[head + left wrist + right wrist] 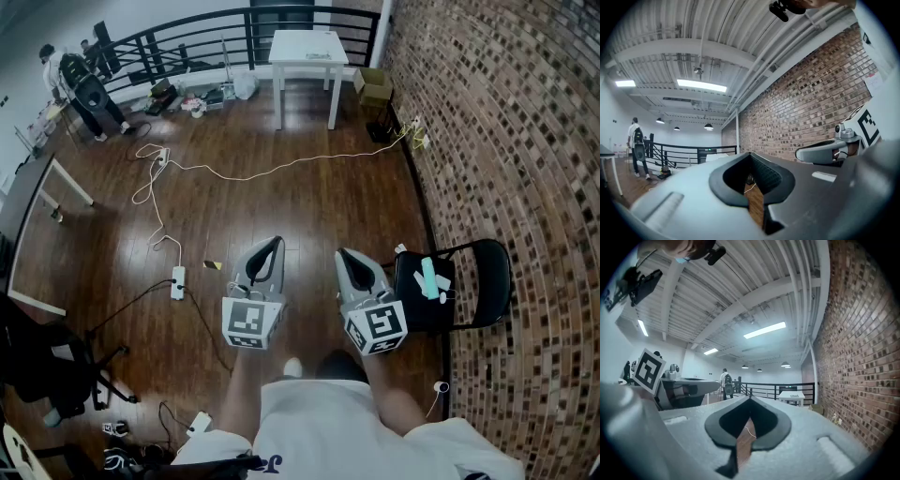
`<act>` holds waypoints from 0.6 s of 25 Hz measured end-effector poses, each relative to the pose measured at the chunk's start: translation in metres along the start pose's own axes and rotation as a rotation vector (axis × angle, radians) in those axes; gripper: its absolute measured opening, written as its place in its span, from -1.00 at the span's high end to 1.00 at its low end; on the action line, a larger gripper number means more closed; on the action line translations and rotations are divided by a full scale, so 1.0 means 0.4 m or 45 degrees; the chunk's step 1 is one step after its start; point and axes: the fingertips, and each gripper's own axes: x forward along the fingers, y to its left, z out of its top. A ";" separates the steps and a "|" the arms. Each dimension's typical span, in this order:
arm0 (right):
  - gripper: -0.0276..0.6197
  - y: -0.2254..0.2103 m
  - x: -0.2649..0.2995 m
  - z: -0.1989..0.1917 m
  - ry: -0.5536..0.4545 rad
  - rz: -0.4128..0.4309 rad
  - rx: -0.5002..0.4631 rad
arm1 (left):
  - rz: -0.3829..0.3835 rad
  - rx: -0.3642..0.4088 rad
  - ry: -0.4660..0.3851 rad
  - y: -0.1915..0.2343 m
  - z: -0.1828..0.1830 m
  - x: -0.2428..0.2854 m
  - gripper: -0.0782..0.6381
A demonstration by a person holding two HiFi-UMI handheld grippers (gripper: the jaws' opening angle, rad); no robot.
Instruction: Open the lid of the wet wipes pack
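Jaws of left gripper [750,154] closed, grey tips meeting at a point, nothing caught between them. Only a thin slit below the tips, with a sliver of wooden floor [754,206] showing through. Jaws of right gripper [750,400] likewise closed and empty, tips together above the same dark diamond-shaped recess. Both grippers level, side by side but apart, out in front of the person's white shirt, each with its marker cube at the near end. Both aimed out over open floor, touching nothing, each visible from the side in the other's gripper view.

Wet wipes pack [429,278] off to the right of right gripper, near it but not in contact. Lying on the seat of a black folding chair [492,272], teal part uppermost, small pale pieces around it. Too small in the head view to read how the lid sits. Chair close against brick wall [525,141].

Farther out, power strip [177,281] on the boards to the left of left gripper. Long white cable [244,172] snaking across the floor toward the wall. White bench [309,56] at the far end, in front of black railing [187,37], with cardboard box [373,86] just beside it by the wall. Person [80,84] standing at the far left near the railing, back turned.
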 end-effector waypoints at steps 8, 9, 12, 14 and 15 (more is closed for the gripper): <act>0.94 -0.289 0.269 -0.053 0.023 -0.050 -0.102 | -0.032 -0.057 0.043 0.069 -0.094 0.366 0.73; 0.94 -0.335 0.311 -0.053 0.020 -0.040 -0.127 | -0.025 -0.055 0.049 0.075 -0.102 0.427 0.73; 0.94 -0.483 0.442 -0.040 0.000 0.007 -0.112 | -0.013 -0.011 0.078 0.092 -0.100 0.636 0.73; 0.94 -0.581 0.528 -0.022 -0.007 0.037 -0.090 | -0.029 0.059 0.077 0.099 -0.091 0.773 0.73; 0.94 -0.626 0.566 -0.006 -0.013 0.052 -0.083 | -0.036 0.075 0.066 0.101 -0.083 0.833 0.73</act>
